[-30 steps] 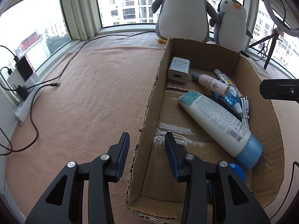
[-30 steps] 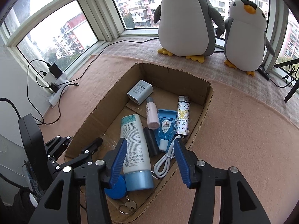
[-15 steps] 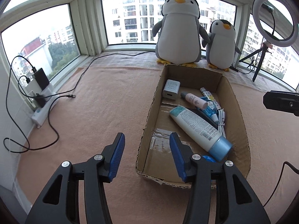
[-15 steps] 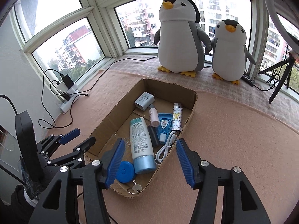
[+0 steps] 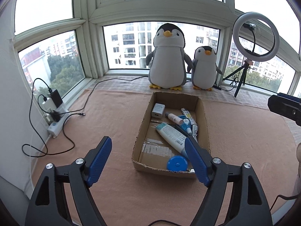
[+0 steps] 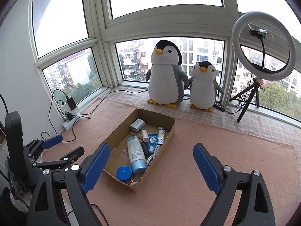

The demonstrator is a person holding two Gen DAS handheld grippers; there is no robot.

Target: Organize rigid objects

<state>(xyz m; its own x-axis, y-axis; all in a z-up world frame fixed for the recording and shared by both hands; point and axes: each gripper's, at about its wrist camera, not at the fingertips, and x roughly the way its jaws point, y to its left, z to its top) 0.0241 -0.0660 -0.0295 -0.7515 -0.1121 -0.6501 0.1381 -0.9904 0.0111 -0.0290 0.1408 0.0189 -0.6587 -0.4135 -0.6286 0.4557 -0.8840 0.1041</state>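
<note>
The open brown cardboard box (image 6: pixel 170 127) sits on the peach-coloured blanket (image 6: pixel 225 150), and all the small items lie inside it: a white tube with a pale blue cap (image 6: pixel 135 155), a round blue tape measure (image 6: pixel 124 172) at the near end, a white charger block (image 6: pixel 137 125) at the far end, a small pink-white bottle (image 6: pixel 144 133), a blue pouch (image 6: pixel 152 140), a patterned lighter (image 6: pixel 160 132) and a coiled white cable (image 6: pixel 153 155).

The left gripper (image 5: pixel 146 156) and the right gripper (image 6: pixel 151 166) both hang wide open above the blanket, holding nothing.

The sorting looks done, so the main risk is a careless return: an open finger catching the torn near wall could tip or drag the light box. What seems to be a key ring by the tape measure lies near that ragged edge, though it is too small to be sure.

Beyond the box, two plush penguins (image 6: pixel 167 75) stand on the checked cloth of a bay-window ledge, a ring light on a tripod (image 6: pixel 263 43) to the right, and a power strip with trailing black cables (image 5: pixel 56 120) to the left.
</note>
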